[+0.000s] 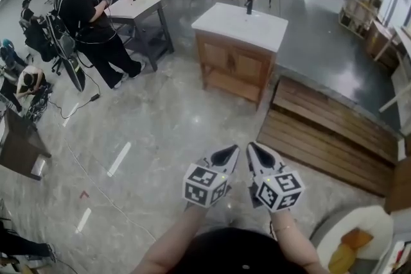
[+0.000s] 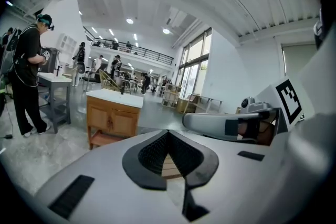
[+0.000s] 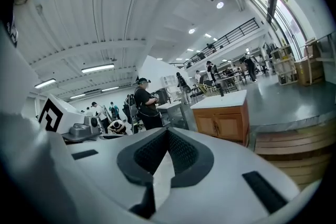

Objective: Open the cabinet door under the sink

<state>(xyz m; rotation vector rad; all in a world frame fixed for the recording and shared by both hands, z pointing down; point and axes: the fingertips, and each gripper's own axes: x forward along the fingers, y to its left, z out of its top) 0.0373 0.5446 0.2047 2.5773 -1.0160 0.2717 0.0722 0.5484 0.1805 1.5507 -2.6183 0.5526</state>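
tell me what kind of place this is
Likely a big workshop or test hall, not a home: a sink cabinet stands alone on open floor, another person works at a table.

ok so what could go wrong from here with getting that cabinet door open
1. Both the left hand-held gripper and the right hand-held gripper are shut; unless one opens first, it may just bump the cabinet door rather than catch its handle.
2. The low wooden platform lies on the floor beside the sink cabinet; approaching from that side could mean a stumble.
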